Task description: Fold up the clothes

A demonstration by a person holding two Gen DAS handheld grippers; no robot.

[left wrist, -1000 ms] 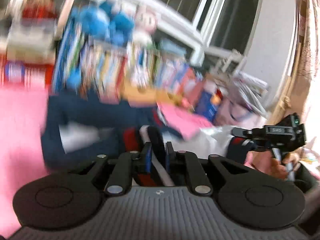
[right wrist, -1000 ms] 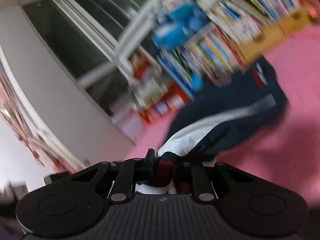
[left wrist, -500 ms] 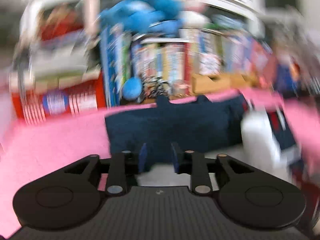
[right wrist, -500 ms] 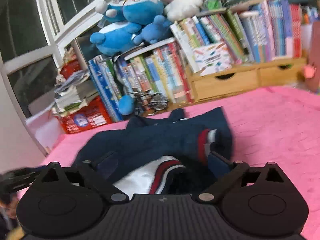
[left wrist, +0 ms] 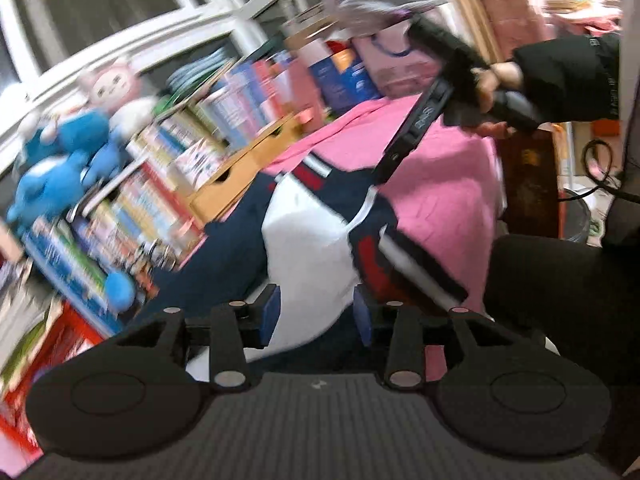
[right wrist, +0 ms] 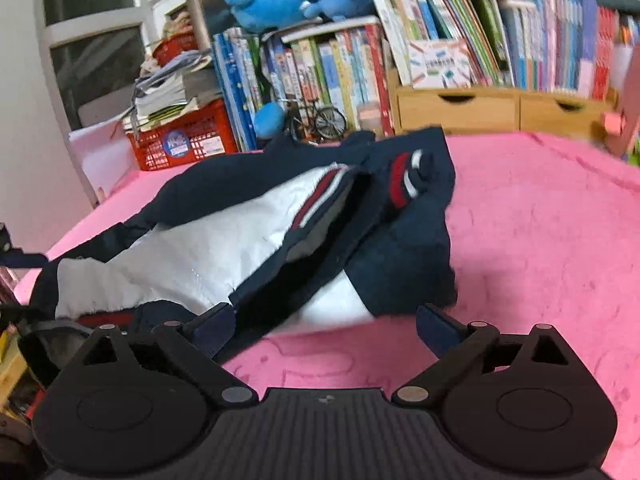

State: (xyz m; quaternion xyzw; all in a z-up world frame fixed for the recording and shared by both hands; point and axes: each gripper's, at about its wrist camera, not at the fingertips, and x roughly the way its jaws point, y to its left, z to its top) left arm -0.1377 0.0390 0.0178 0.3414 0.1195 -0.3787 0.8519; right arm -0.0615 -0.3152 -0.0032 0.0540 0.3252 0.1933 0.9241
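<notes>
Lying rumpled at 12 o'clock on the pink blanket (right wrist: 540,248), jacket (right wrist: 400,248) needs all folds; right gripper (right wrist: 325,326) jaws spread empty, left gripper (left wrist: 316,316) jaws just opening, cloth between, unpinched.

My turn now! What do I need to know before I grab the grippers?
Left gripper: jaws have just been opening, white lining between them, not pinched.
Right gripper: wide open, holds nothing, just off the near edge of the jacket.
The jacket lies loosely bunched on the pink blanket, white lining showing.
Done: both grips let go.
Left: smooth it flat and fold it neatly.
</notes>
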